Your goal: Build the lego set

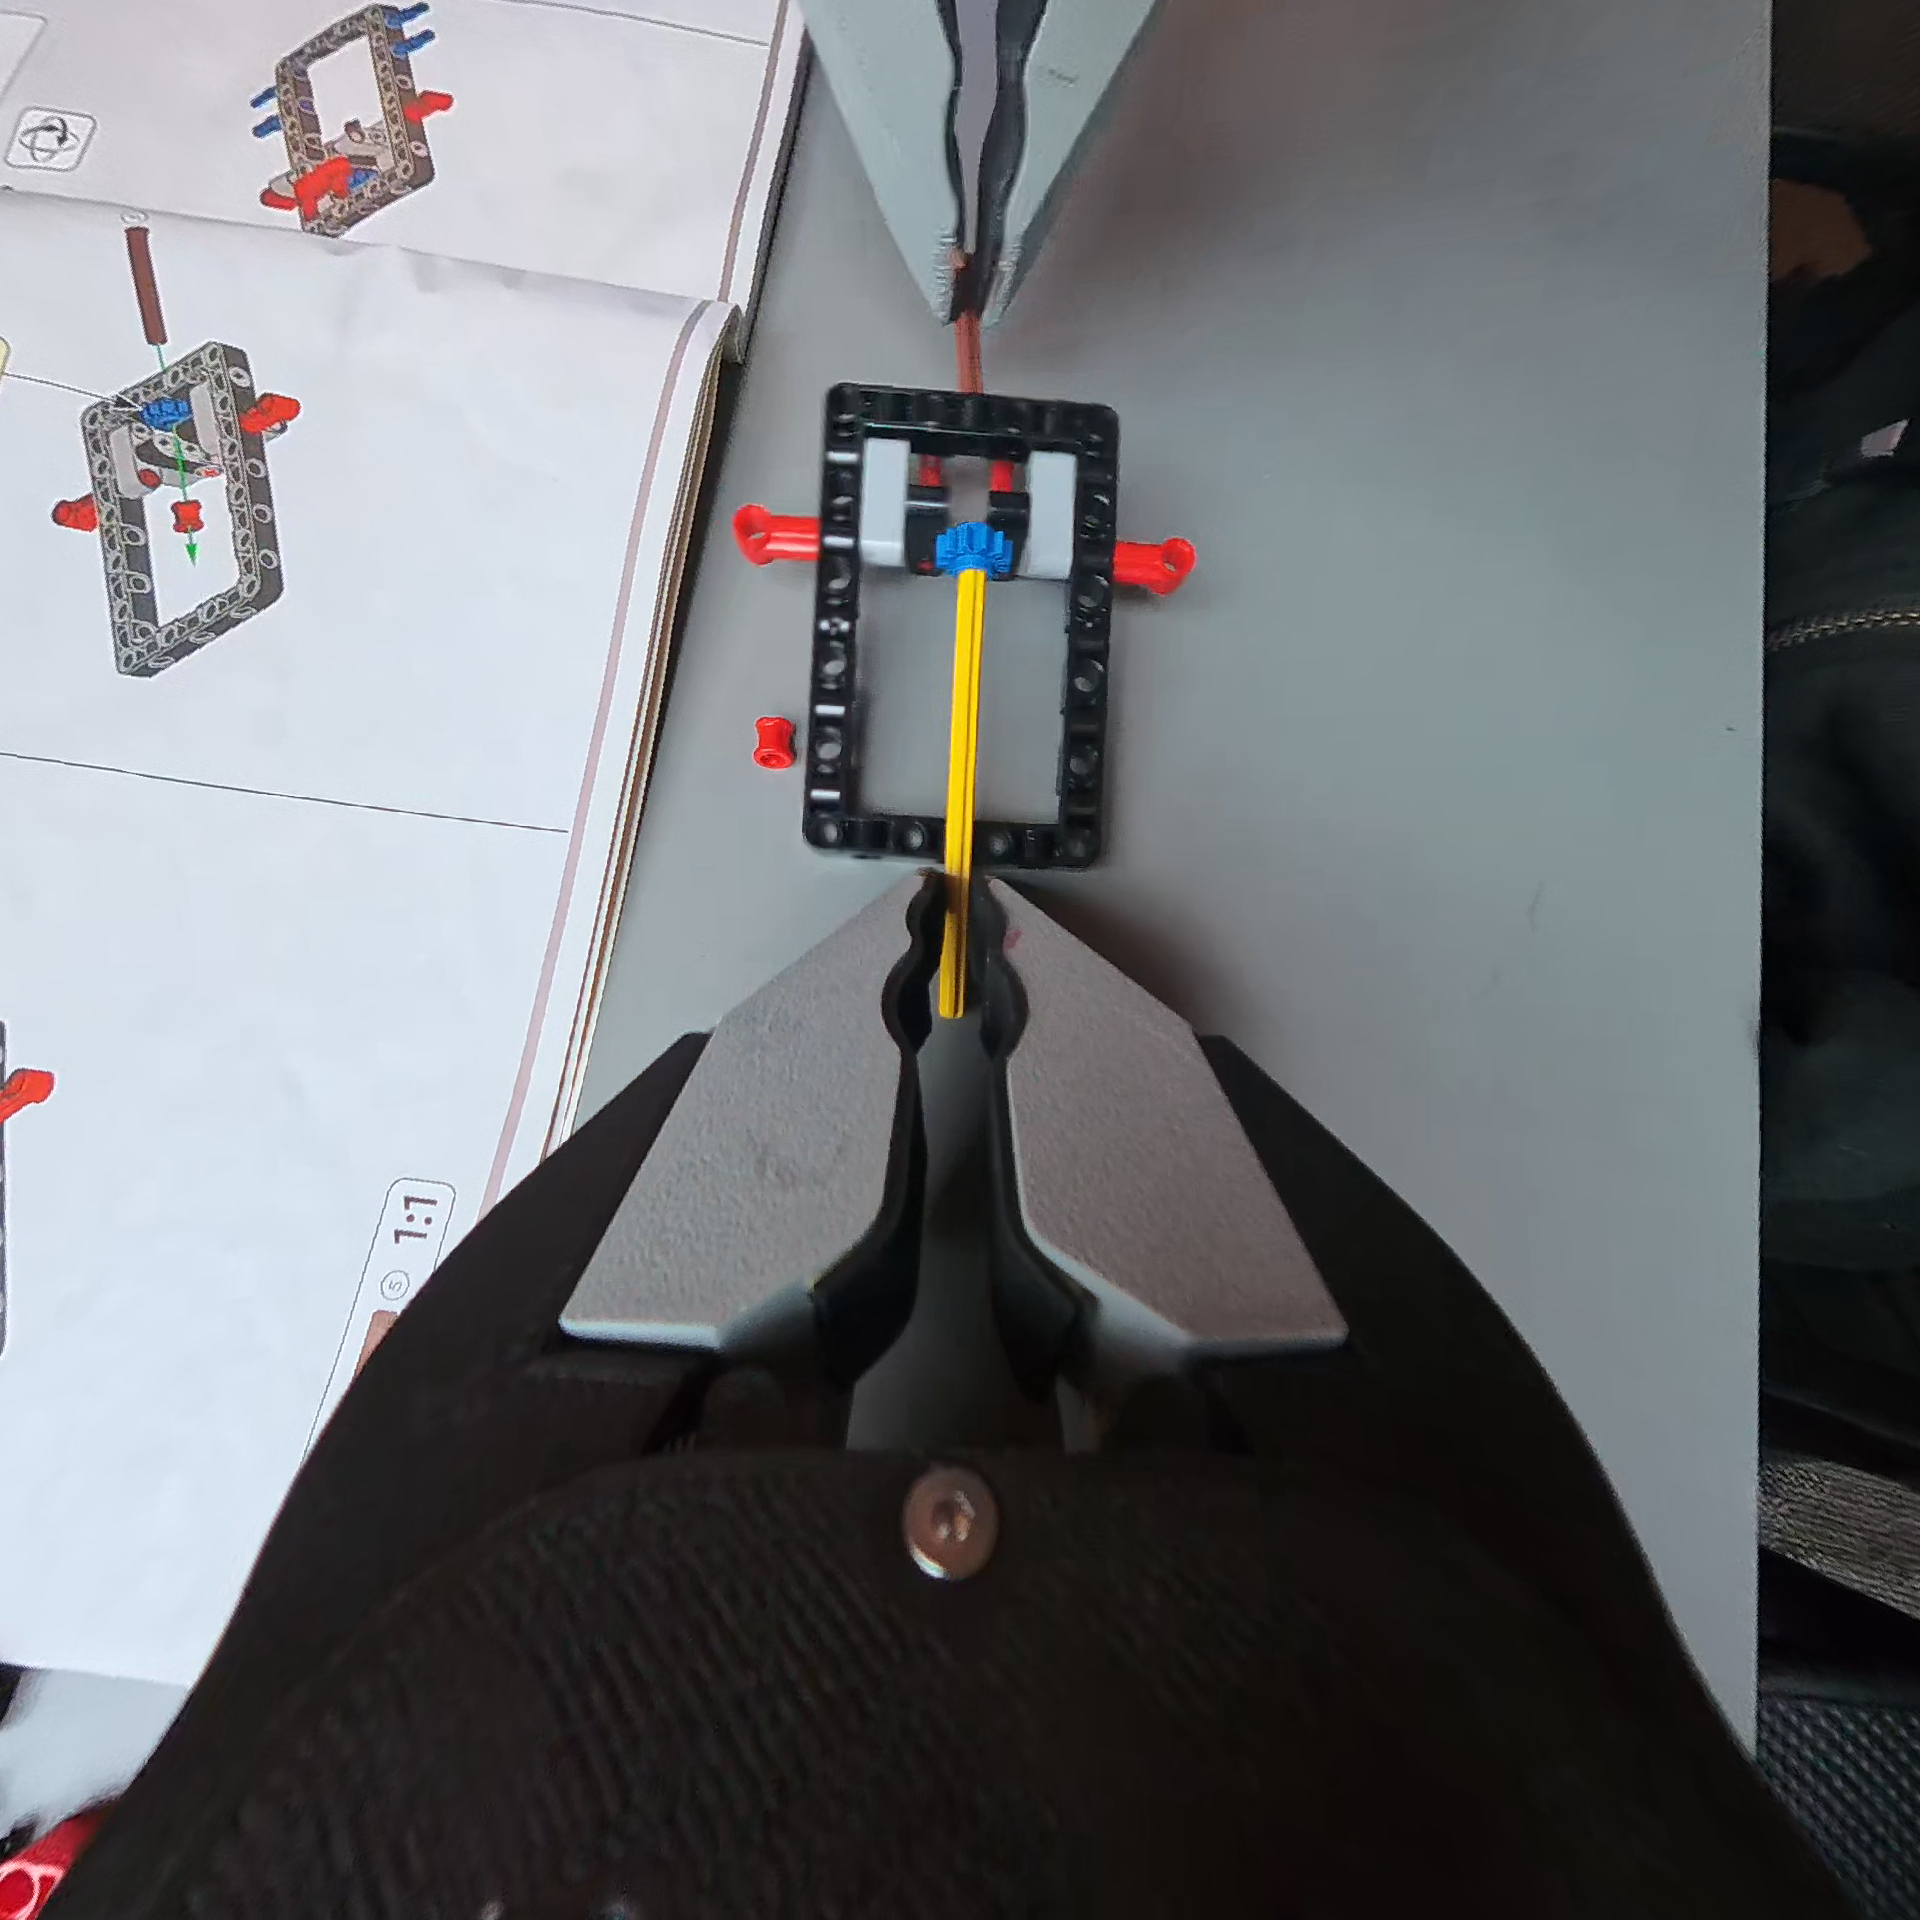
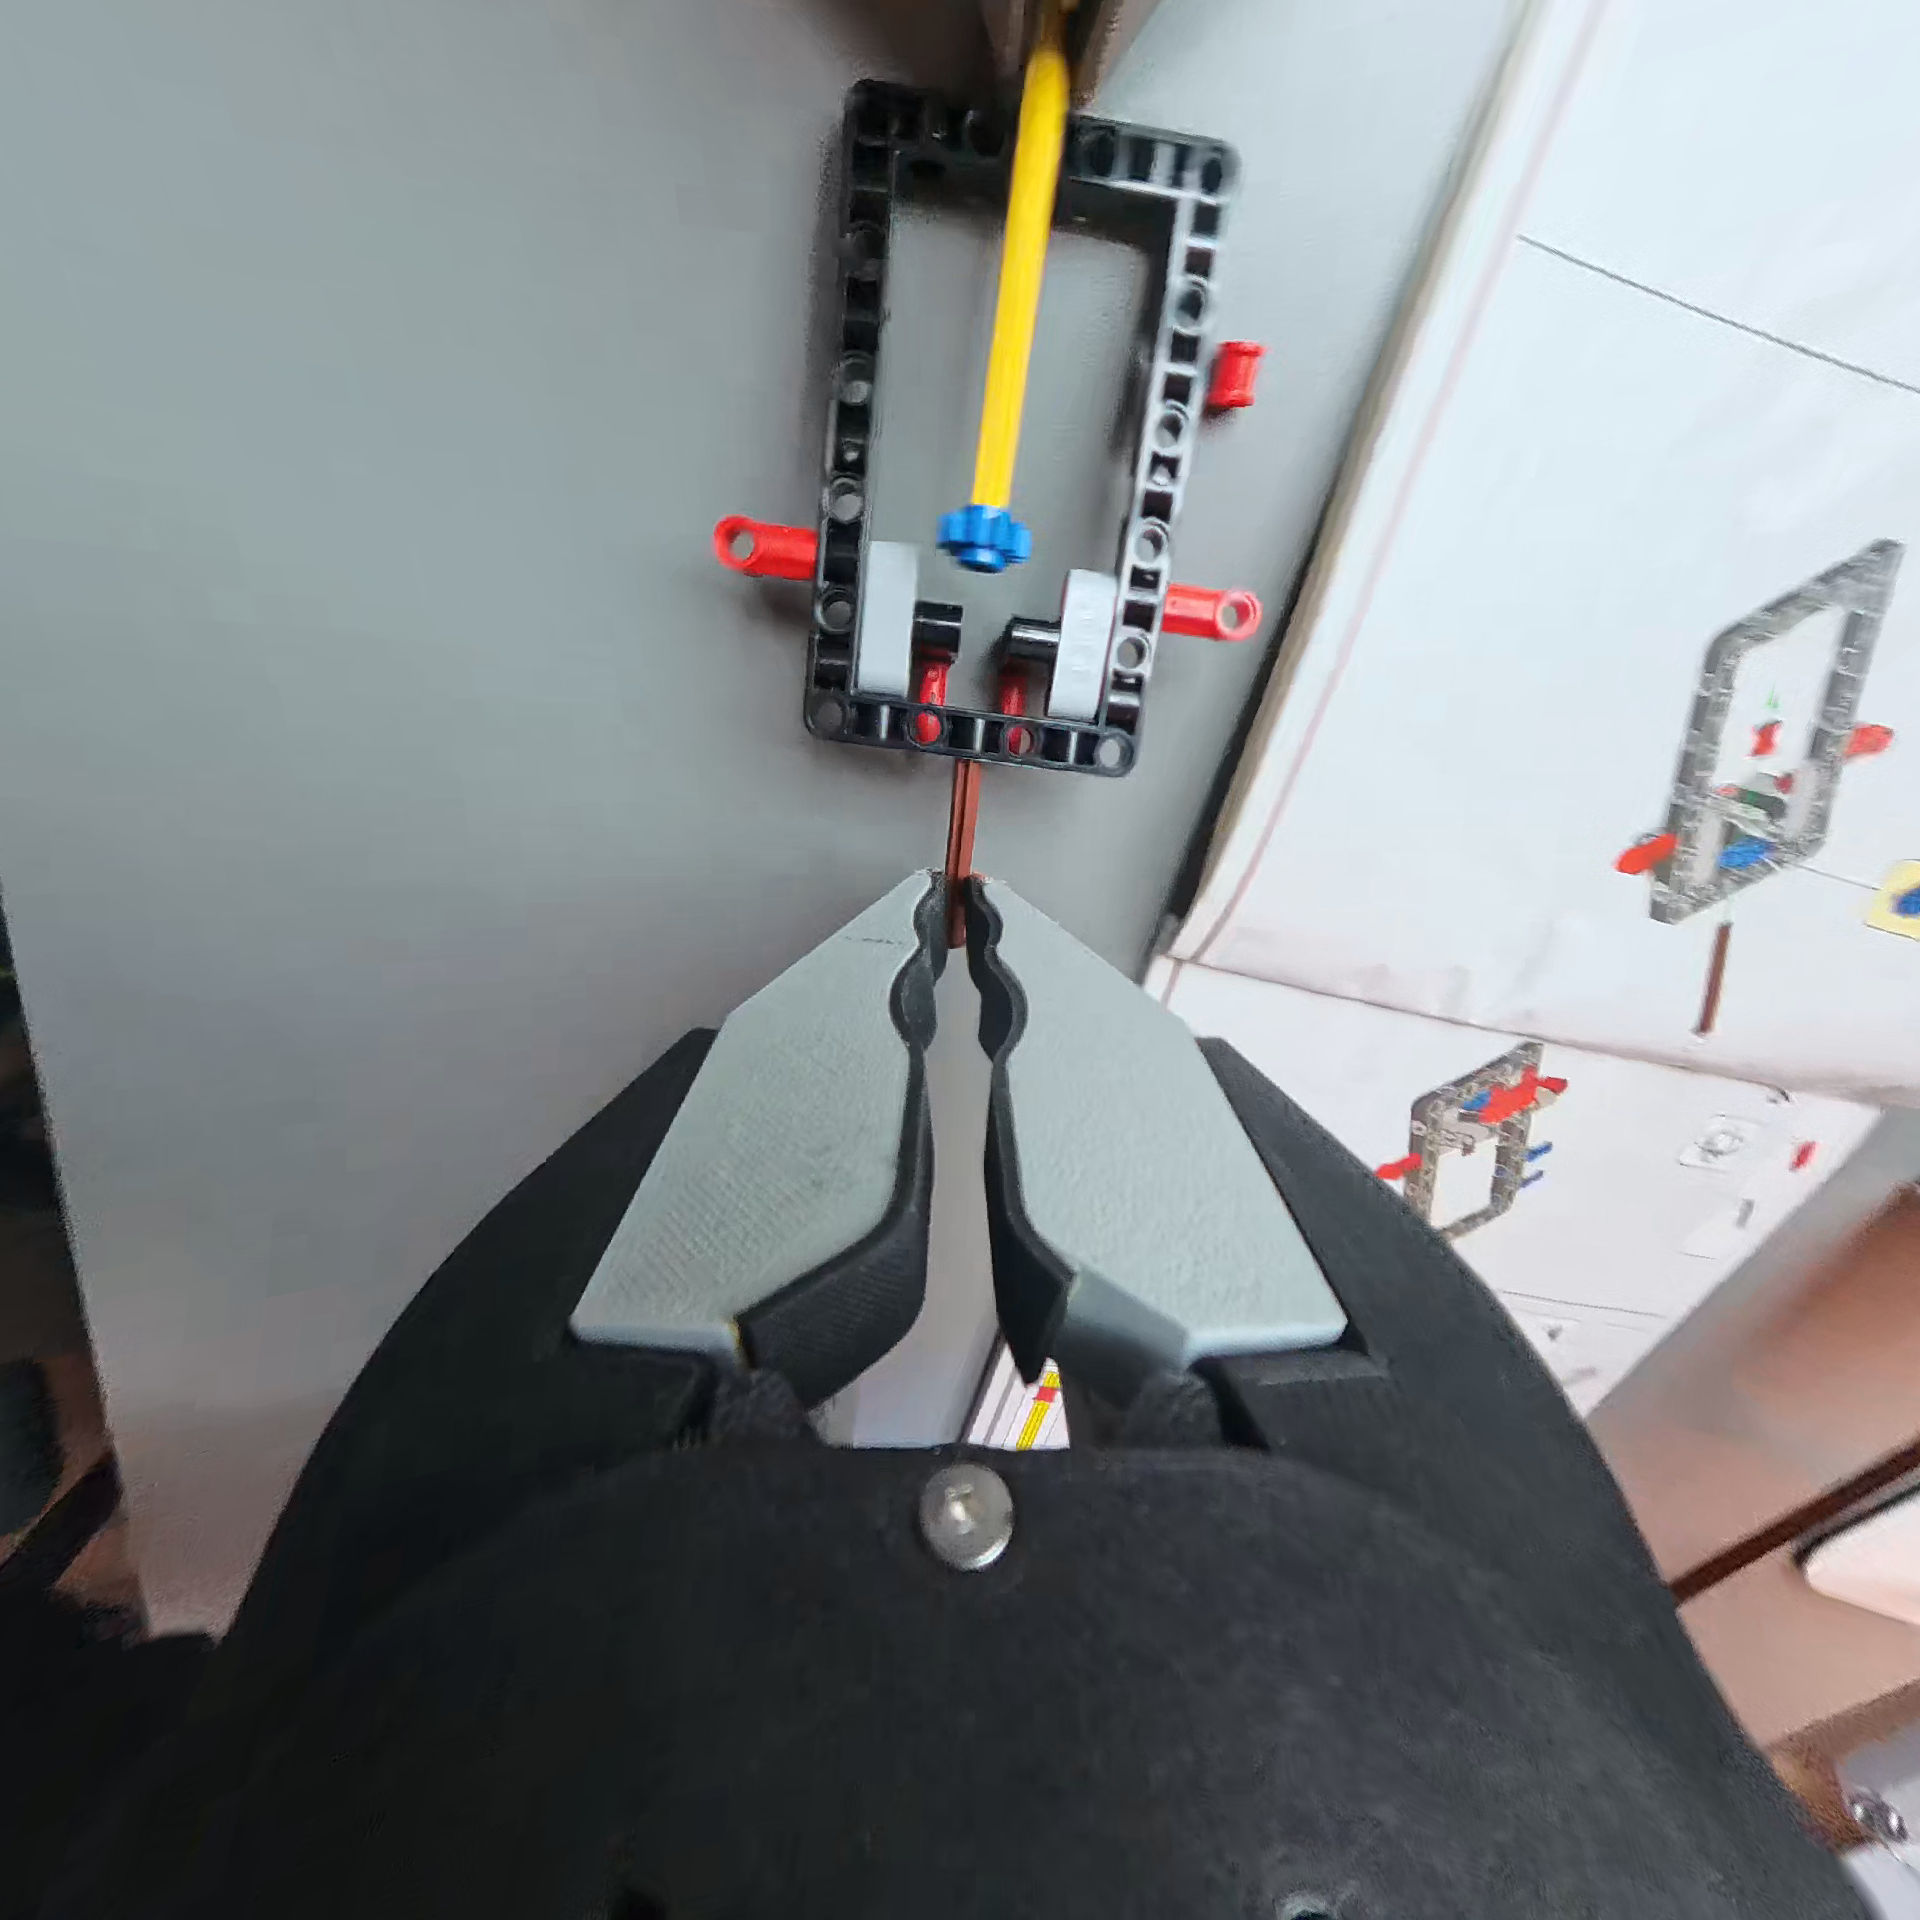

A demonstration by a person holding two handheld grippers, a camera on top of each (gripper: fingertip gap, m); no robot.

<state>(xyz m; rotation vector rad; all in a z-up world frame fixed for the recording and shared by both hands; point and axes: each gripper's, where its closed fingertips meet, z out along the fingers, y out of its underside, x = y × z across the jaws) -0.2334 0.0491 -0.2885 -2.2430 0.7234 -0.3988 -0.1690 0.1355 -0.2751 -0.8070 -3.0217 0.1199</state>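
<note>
A black rectangular Lego frame (image 1: 961,629) lies flat on the grey table, with grey blocks and red pins at one end. My left gripper (image 1: 958,894) is shut on a yellow axle (image 1: 966,748) that crosses the frame's near edge and carries a blue gear (image 1: 971,549) at its tip. My right gripper (image 2: 951,891) faces it from the opposite side, shut on a brown axle (image 2: 961,821) that enters the frame's end beam (image 2: 971,732). The right gripper also shows at the top of the left wrist view (image 1: 971,275). A loose red bush (image 1: 772,742) lies beside the frame.
The open instruction booklet (image 1: 343,644) lies on the table next to the frame and also shows in the right wrist view (image 2: 1662,623). The table edge (image 1: 1763,831) runs close on the other side, with dark things beyond it. My right fingertips sit around 12 cm from my left ones. The loose red bush (image 1: 772,742) sits 4 cm or so from the ends of my left fingers. Look for it in the right wrist view (image 2: 1236,382) too.
</note>
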